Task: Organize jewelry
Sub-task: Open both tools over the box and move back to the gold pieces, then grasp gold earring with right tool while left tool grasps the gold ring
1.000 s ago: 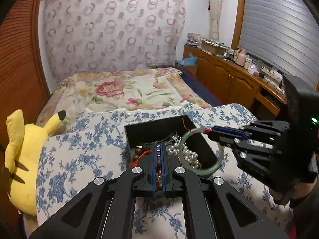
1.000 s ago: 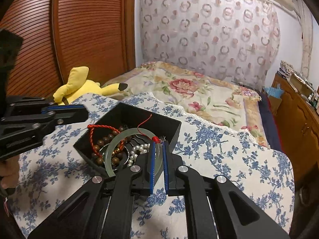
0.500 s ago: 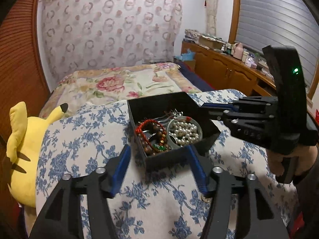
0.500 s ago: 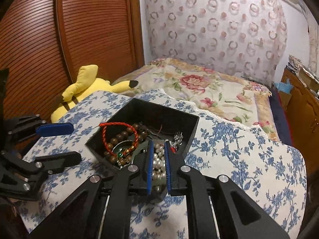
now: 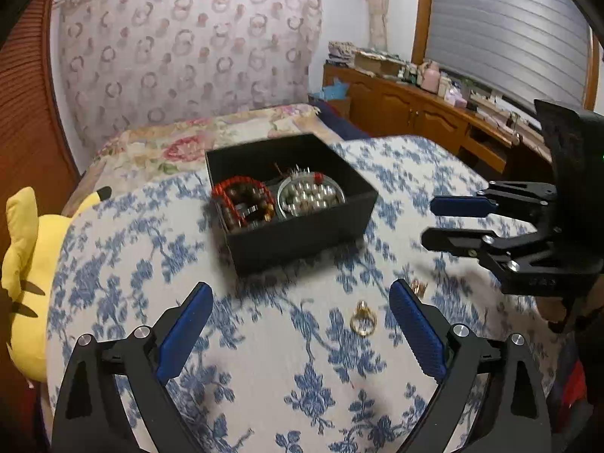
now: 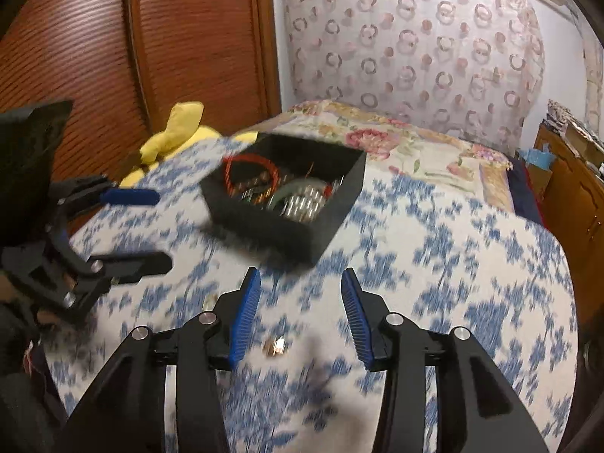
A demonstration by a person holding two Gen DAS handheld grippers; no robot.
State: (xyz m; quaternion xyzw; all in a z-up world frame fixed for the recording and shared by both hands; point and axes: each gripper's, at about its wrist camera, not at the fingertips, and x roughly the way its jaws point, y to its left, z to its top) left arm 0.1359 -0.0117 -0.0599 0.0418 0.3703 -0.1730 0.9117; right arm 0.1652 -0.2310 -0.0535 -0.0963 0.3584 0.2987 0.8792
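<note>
Hovering with both jaws wide open and empty, left gripper point(image 5: 298, 324) is framing the small gold ring point(image 5: 363, 321) while right gripper point(image 6: 300, 315) is lining up another gold trinket point(image 6: 275, 347), probably since the black box point(image 5: 302, 238) already holds the beads.

Bedroom — floral bed point(image 5: 196, 139), wooden cabinets point(image 5: 411, 113), patterned curtain point(image 6: 415, 49).

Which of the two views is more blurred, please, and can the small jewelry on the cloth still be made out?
Right wrist view: heavy motion smear over the floral cloth and black box; the small gold piece is a blob. Left wrist view: milder blur; the gold ring reads clearly.
</note>
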